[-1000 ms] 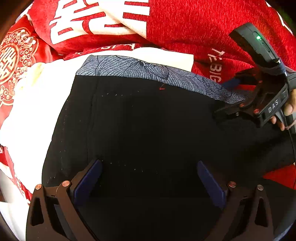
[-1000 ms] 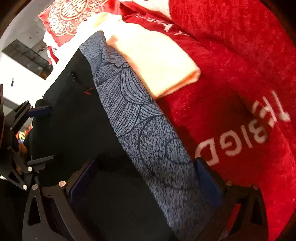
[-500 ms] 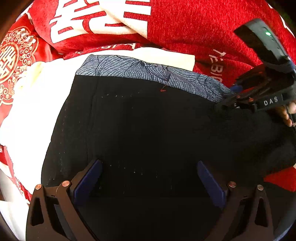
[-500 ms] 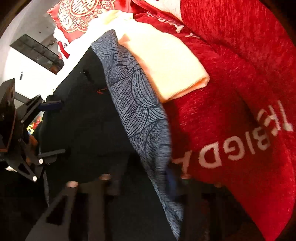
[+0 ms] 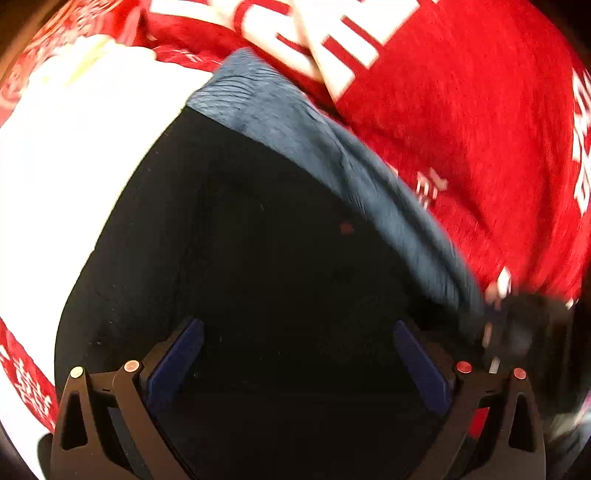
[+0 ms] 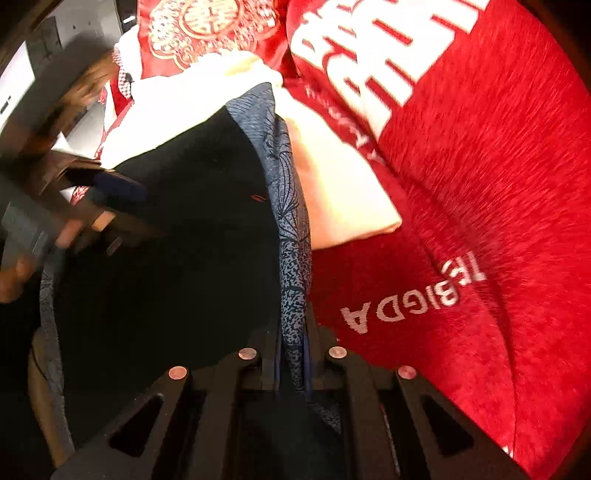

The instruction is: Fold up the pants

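Note:
The black pants (image 5: 266,266) with a blue-grey patterned waistband (image 5: 314,147) lie on a red blanket. My left gripper (image 5: 295,354) is open, its blue pads (image 5: 177,354) spread over the black cloth. My right gripper (image 6: 290,354) is shut on the patterned waistband (image 6: 288,229), with the black pants (image 6: 177,258) to its left. The right gripper appears blurred at the right edge of the left wrist view (image 5: 517,325). The left gripper shows blurred at the left of the right wrist view (image 6: 74,199).
A red blanket with white lettering (image 5: 480,129) covers the surface, also in the right wrist view (image 6: 480,184). A white and cream cloth (image 5: 74,147) lies beside and under the pants, also seen in the right wrist view (image 6: 332,184). A red and gold patterned cushion (image 6: 207,29) sits at the back.
My right gripper has closed on the waistband and pulled it. The left gripper has swung left and closer; the view is blurred by motion.

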Demonstrator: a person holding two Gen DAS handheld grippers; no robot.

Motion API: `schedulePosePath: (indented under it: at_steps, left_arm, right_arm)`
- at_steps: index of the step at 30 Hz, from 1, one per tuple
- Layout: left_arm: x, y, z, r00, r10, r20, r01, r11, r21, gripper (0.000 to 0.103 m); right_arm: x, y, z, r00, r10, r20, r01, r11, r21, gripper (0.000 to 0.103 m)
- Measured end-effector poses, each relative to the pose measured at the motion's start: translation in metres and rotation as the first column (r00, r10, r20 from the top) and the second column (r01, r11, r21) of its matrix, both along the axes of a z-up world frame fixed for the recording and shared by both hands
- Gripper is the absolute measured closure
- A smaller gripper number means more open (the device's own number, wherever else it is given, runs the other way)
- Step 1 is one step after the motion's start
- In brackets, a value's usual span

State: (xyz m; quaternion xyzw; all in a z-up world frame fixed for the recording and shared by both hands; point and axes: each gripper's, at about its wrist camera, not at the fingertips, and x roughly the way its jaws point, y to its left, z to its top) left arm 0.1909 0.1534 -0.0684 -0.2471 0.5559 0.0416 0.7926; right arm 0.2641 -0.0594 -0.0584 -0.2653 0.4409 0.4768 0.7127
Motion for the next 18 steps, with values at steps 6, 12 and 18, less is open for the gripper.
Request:
schedulePosePath:
  at_steps: [6, 12, 18]
  left_arm:
    - [0.008, 0.010, 0.022, 0.994, 0.097, 0.040, -0.092, 0.990, -0.108, 0.000]
    - [0.005, 0.013, 0.010, 0.986, 0.158, -0.052, -0.165, 0.969, -0.187, 0.000]
    - [-0.045, 0.032, 0.027, 0.962, 0.271, -0.047, -0.273, 0.922, -0.276, 0.001]
  right_arm:
    - [-0.053, -0.006, 0.027, 0.984, -0.008, 0.175, 0.010, 1.000, -0.009, 0.094]
    - [-0.091, -0.005, 0.026, 0.967, -0.007, 0.254, 0.017, 0.999, -0.037, 0.099]
    - [-0.107, -0.003, 0.029, 0.946, -0.022, 0.323, 0.042, 0.998, -0.056, 0.099]
